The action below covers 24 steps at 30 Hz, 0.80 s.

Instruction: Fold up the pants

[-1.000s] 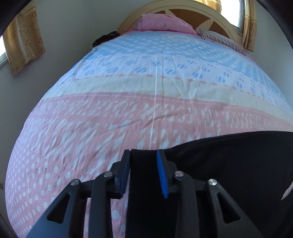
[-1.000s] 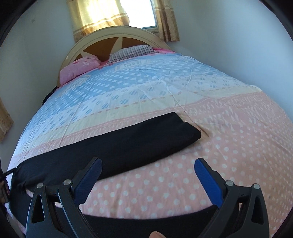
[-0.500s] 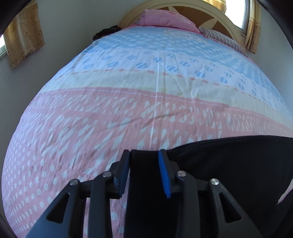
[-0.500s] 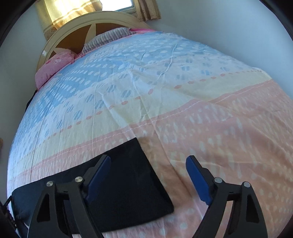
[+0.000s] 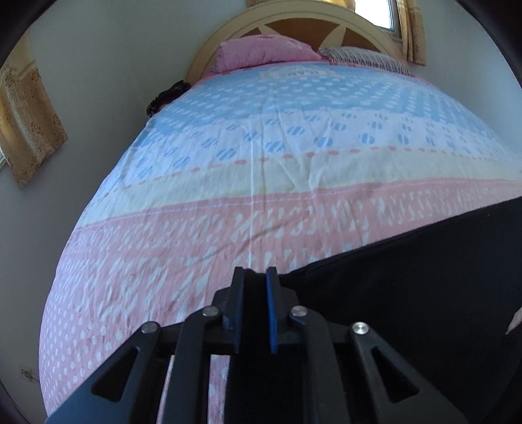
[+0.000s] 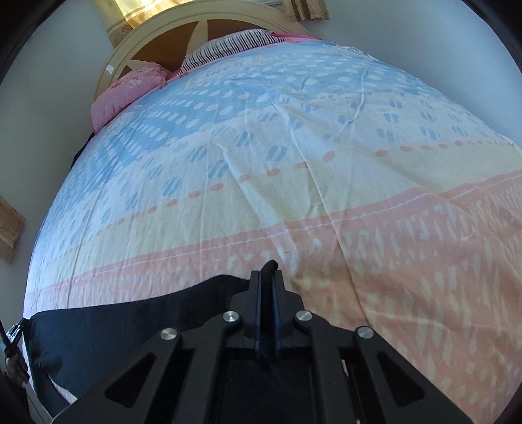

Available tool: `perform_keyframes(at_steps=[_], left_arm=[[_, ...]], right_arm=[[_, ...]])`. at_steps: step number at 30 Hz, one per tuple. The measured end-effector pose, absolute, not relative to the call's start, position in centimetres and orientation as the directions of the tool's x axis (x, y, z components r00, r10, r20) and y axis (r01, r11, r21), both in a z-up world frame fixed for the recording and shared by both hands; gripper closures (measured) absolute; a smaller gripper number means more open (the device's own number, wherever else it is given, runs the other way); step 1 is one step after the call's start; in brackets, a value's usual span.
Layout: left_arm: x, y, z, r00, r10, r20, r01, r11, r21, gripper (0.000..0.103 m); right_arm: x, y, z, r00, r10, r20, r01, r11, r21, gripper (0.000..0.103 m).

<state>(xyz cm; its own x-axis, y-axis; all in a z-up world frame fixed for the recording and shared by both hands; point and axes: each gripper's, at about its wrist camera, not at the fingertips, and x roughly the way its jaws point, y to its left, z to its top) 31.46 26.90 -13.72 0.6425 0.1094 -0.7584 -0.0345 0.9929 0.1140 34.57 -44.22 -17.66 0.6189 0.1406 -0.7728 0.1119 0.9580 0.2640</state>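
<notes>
Gripping the one pair of black fabric pants (image 5: 407,277) at both ends on the pink-and-blue dotted bed (image 5: 228,195), our left gripper (image 5: 254,283) and right gripper (image 6: 266,280) are each clamped on cloth. We should lift evenly, keeping it taut. Two pillows up top.

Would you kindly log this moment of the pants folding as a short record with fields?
garment: black pants, lying across the pink end of the bedspread
left tongs: shut on pants
right tongs: shut on pants, a tuft of cloth poking out past the tips
bed head: pink pillow, striped pillow, cream headboard
</notes>
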Motion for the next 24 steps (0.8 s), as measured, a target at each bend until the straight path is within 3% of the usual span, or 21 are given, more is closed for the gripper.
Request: perform_keyframes(at_steps=[9, 16, 24], left_arm=[[26.3, 29.1, -9.6, 0.752, -0.039, -0.658, -0.024, 0.996, -0.087, 0.09], [21.7, 29.4, -9.0, 0.798, -0.111, -0.592, 0.018, 0.987, -0.161, 0.09], [17.0, 30.6, -11.3, 0.805, -0.192, -0.562, 0.043, 0.963, -0.267, 0.09]], right_arm=[[25.4, -44.4, -12.5, 0.77, 0.207, -0.603, -0.033, 0.958, 0.287, 0.097], [17.1, -45.7, -11.9, 0.819, 0.278, -0.503, -0.119, 0.938, 0.325, 0.098], [10.2, -48.0, -15.2, 0.819, 0.291, -0.495, -0.104, 0.923, 0.372, 0.098]])
